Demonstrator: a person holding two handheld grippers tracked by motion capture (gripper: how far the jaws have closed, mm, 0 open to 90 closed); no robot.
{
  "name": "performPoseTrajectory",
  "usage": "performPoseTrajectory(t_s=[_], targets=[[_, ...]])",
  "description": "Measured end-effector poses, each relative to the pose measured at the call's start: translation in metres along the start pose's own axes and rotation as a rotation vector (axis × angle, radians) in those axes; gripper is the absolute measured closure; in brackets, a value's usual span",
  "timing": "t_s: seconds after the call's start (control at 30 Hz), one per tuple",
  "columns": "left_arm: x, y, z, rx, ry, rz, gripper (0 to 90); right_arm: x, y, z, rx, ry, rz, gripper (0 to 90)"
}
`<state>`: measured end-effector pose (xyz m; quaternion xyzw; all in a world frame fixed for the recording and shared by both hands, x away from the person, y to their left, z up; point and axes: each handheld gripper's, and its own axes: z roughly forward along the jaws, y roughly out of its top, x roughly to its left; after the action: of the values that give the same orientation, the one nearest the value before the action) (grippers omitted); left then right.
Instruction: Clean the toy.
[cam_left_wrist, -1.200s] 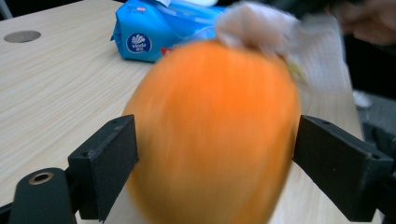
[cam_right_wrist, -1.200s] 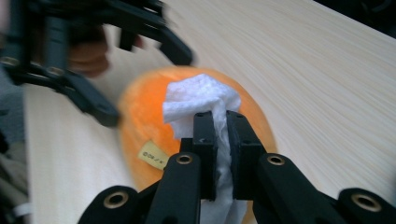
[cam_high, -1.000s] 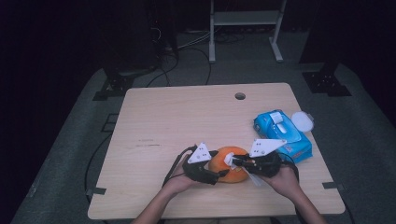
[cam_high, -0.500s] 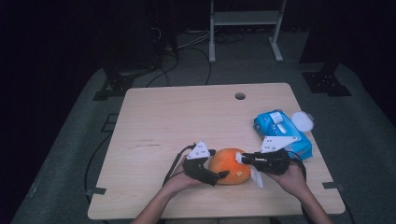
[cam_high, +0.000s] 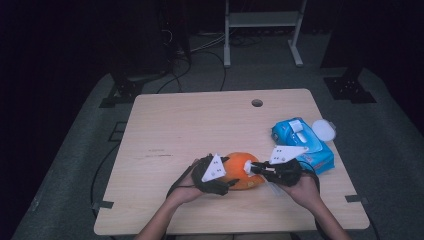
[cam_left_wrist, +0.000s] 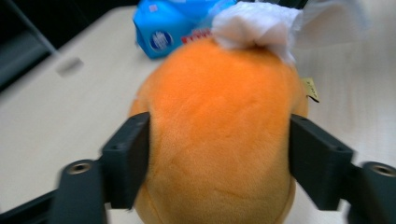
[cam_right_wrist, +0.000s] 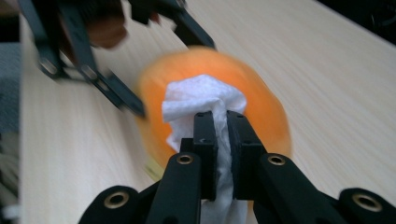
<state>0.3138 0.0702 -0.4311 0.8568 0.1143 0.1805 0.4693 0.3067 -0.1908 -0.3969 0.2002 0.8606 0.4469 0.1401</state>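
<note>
High view, lower middle of the frame: the left claw (cam_high: 227, 184), its jaws just closing, clamps the orange plush toy (cam_high: 242, 170) on the worktop (cam_high: 200, 125), while the right claw (cam_high: 252, 168), shut on a white wipe (cam_right_wrist: 201, 100), presses it apparently against the toy's right end.

The blue wipes packet (cam_left_wrist: 175, 28) bears a round white-rimmed emblem on its end and a line of red lettering along its side, both too blurred to read; a small yellow tag (cam_left_wrist: 310, 89) on the orange plush toy (cam_left_wrist: 219, 135) shows no legible print
</note>
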Motion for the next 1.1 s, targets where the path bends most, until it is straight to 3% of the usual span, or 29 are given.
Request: performPoseTrajectory(t_s=[0.1, 0.13, 0.27, 0.3, 0.4, 0.43, 0.47, 0.57, 0.63, 0.77, 0.83, 0.9, 0.97, 1.03, 1.1], targets=[[0.01, -0.006, 0.0, -0.055, -0.053, -0.162, 17.2, -0.009, -0.013, 0.001, 0.013, -0.005, 0.037, 82.5], [0.011, -0.006, 0.001, -0.058, -0.056, -0.192, 17.0, -0.01, -0.014, 0.0, 0.007, 0.005, 0.053, 82.5], [0.01, -0.008, 0.003, -0.043, -0.048, -0.174, 19.1, -0.003, -0.01, -0.001, -0.01, 0.024, 0.046, 82.4], [0.011, -0.01, 0.002, -0.036, -0.046, -0.18, 20.1, 0.002, -0.006, 0.001, -0.011, 0.034, 0.028, 82.4], [0.015, -0.014, -0.001, -0.038, -0.048, -0.203, 19.2, 0.001, -0.007, 0.004, -0.007, 0.035, 0.033, 82.4], [0.021, -0.018, -0.002, -0.045, -0.06, -0.264, 17.8, -0.005, -0.011, 0.004, 0.002, 0.032, 0.05, 82.4], [0.023, -0.019, -0.001, -0.046, -0.069, -0.286, 16.7, -0.007, -0.013, 0.004, 0.003, 0.03, 0.055, 82.4], [0.023, -0.02, 0.0, -0.053, -0.076, -0.279, 16.9, -0.012, -0.018, 0.002, 0.018, 0.027, 0.071, 82.5], [0.019, -0.018, 0.0, -0.046, -0.079, -0.235, 18.9, -0.015, -0.022, -0.001, 0.032, 0.015, 0.083, 82.4], [0.015, -0.016, 0.0, -0.038, -0.092, -0.183, 18.8, -0.018, -0.014, -0.007, -0.017, -0.006, 0.096, 82.4], [0.017, -0.015, -0.001, -0.04, -0.099, -0.207, 16.1, -0.019, -0.015, -0.003, -0.008, -0.009, 0.101, 82.4], [0.021, -0.014, -0.002, -0.066, -0.113, -0.271, 12.2, -0.02, -0.02, 0.002, 0.017, 0.001, 0.108, 82.4], [0.022, -0.015, -0.002, -0.067, -0.1, -0.288, 10.7, -0.021, -0.025, 0.003, 0.036, 0.025, 0.115, 82.2], [0.019, -0.015, 0.001, -0.061, -0.11, -0.271, 13.9, -0.022, -0.025, 0.0, 0.036, 0.037, 0.115, 82.2], [0.014, -0.014, 0.002, -0.055, -0.111, -0.218, 18.0, -0.021, -0.022, -0.004, -0.002, 0.046, 0.121, 82.3]])
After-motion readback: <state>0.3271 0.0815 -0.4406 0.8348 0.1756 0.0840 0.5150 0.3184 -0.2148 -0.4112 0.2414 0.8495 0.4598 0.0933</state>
